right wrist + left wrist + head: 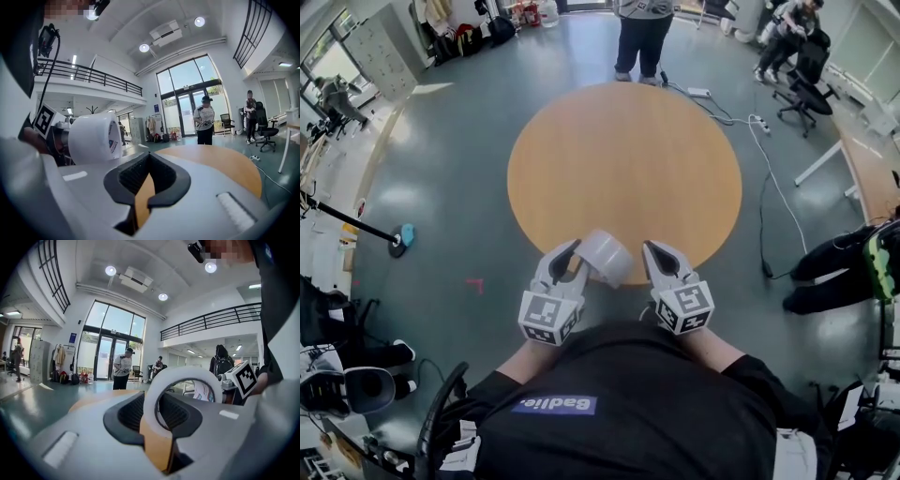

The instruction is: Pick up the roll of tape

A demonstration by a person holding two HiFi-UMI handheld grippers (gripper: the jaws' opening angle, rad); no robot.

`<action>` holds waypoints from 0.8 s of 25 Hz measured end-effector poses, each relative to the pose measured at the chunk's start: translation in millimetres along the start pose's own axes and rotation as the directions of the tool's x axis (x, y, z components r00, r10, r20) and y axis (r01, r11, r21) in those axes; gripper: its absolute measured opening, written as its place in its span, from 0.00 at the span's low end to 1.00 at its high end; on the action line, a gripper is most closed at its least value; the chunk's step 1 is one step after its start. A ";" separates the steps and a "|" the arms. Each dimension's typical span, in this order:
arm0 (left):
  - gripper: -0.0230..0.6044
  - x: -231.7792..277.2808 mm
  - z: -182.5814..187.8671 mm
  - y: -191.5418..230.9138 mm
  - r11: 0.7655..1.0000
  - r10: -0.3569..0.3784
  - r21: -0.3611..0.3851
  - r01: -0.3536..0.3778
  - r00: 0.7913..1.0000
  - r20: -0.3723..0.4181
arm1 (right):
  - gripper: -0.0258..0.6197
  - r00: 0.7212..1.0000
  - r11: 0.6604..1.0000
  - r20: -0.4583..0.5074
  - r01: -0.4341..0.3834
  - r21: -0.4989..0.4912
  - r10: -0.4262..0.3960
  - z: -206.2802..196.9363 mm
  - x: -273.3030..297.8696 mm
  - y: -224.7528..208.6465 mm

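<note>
A white roll of tape (pixel 607 256) hangs just above the near edge of the round wooden table (pixel 623 159). My left gripper (pixel 578 258) is shut on it. In the left gripper view the roll's wall (pixel 151 404) stands upright, pinched between the two black pads, and the ring rises above the jaws of my left gripper (pixel 157 417). My right gripper (pixel 658 253) sits close to the right of the roll, apart from it. Its jaws meet at the tips with nothing between them (pixel 149 176). From that side the roll (pixel 91 137) shows at the left.
A person (pixel 642 37) stands on the floor at the table's far side. Office chairs (pixel 802 84) and a seated person are at the back right. Cables and a power strip (pixel 741 117) lie on the floor to the table's right. A floor stand (pixel 398 246) is at the left.
</note>
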State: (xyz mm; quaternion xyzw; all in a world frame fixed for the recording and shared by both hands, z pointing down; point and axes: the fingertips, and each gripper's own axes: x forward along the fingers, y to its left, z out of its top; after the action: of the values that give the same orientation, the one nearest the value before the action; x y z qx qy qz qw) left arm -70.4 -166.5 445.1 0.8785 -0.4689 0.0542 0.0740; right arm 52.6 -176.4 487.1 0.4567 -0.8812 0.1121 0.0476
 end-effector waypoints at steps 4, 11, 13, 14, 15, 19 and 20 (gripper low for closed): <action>0.22 -1.2 -3.6 -4.8 1.000 -0.019 0.001 0.019 1.000 0.005 | 0.04 1.000 1.000 0.001 0.001 -0.003 -0.001 -0.3 -1.4 1.3; 0.22 -1.9 -2.0 -9.1 1.000 -0.022 0.002 0.022 1.000 0.008 | 0.04 1.000 1.000 0.011 0.001 -0.010 -0.001 -1.3 -3.9 2.6; 0.22 -2.7 -1.9 -9.6 1.000 -0.024 0.000 0.024 1.000 0.007 | 0.04 1.000 1.000 0.012 0.004 -0.007 -0.004 -2.3 -4.5 2.9; 0.22 -3.0 -1.8 -9.8 1.000 -0.026 -0.001 0.026 1.000 0.006 | 0.04 1.000 1.000 0.013 0.006 -0.005 -0.006 -2.6 -4.8 3.0; 0.22 -3.1 -2.0 -9.9 1.000 -0.028 -0.001 0.028 1.000 0.005 | 0.04 1.000 1.000 0.013 0.008 -0.004 -0.008 -2.7 -4.8 3.1; 0.22 -3.9 -7.9 -9.8 0.999 -0.040 0.002 0.040 0.999 0.011 | 0.04 1.000 1.000 0.013 0.009 0.000 -0.009 -4.0 -3.8 3.9; 0.22 -4.0 -8.6 -10.1 0.999 -0.042 0.003 0.042 0.999 0.011 | 0.04 1.000 1.000 0.013 0.010 0.001 -0.010 -4.3 -4.0 3.8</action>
State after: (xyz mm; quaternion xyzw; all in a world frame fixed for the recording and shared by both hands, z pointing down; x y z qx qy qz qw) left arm -64.4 -156.1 452.1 0.8884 -0.4508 0.0483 0.0715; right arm 51.7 -170.1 489.9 0.4618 -0.8792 0.1095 0.0422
